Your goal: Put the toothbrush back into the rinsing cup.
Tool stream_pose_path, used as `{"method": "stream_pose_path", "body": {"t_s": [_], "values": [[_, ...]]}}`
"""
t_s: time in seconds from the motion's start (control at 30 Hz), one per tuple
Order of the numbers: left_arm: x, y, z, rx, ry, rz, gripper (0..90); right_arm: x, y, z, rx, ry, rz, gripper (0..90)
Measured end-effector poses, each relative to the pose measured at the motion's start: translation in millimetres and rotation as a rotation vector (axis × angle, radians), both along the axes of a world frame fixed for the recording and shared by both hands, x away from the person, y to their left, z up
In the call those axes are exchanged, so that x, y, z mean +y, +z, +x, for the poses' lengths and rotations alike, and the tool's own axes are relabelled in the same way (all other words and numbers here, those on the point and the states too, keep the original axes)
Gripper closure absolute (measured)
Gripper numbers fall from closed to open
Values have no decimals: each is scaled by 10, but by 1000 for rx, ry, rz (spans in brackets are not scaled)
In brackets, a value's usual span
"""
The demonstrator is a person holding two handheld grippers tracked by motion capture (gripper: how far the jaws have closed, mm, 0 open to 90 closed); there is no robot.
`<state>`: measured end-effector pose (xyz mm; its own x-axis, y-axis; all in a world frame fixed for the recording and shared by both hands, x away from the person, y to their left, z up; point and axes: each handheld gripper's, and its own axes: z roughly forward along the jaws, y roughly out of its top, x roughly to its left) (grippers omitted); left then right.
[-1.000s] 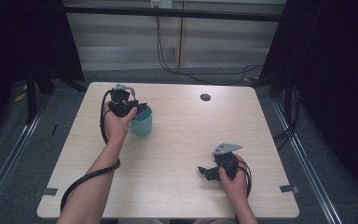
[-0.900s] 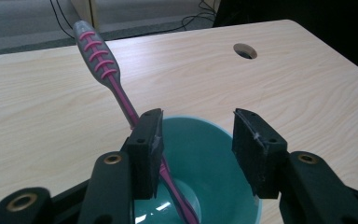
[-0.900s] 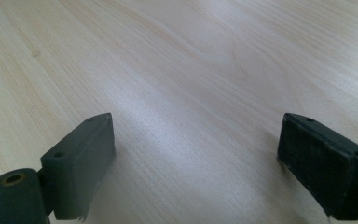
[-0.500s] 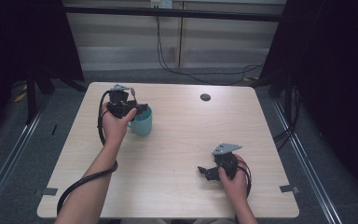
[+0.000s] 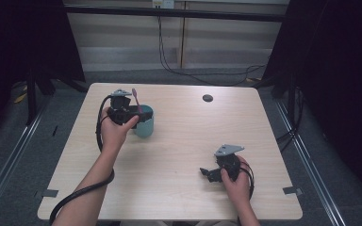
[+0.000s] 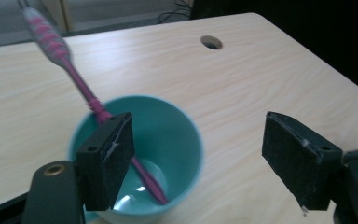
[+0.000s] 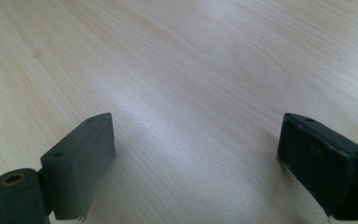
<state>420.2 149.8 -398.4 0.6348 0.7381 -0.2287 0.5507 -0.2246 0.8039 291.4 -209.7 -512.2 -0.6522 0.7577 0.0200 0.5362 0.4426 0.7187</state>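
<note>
The left claw [image 6: 198, 158], jaws just opening wide, hovers above the teal cup [image 6: 177, 135]; the pink toothbrush [image 6: 81, 86] leans inside it, unheld. The right claw [image 7: 196, 168] gapes wide near the desk [image 5: 184, 136].

The worktop [image 5: 179, 188] lies bare between the two hands and across its right and near parts, while the cup [image 5: 145, 126] with the toothbrush [image 5: 135, 98] leaning out of it blocks the far left, and a small hole [image 5: 208, 98] sits at the far edge.

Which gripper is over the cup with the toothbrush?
The left gripper, at the teal cup holding the pink toothbrush; the right gripper is over bare table.
</note>
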Motion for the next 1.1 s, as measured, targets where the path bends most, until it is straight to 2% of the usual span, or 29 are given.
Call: {"method": "stream_pose_path", "body": {"t_s": [0.27,0.47,0.77,1.1], "values": [[-37,-28,-206,4,-48,-25,215,3,0,2,1,0,0,104],[-37,-179,-415,10,-82,-54,191,4,0,2,1,1,-1,104],[-31,-494,-688,10,-118,-38,183,4,0,3,1,1,-1,104],[-55,-738,-840,14,-153,2,182,6,0,1,4,0,0,104]]}}
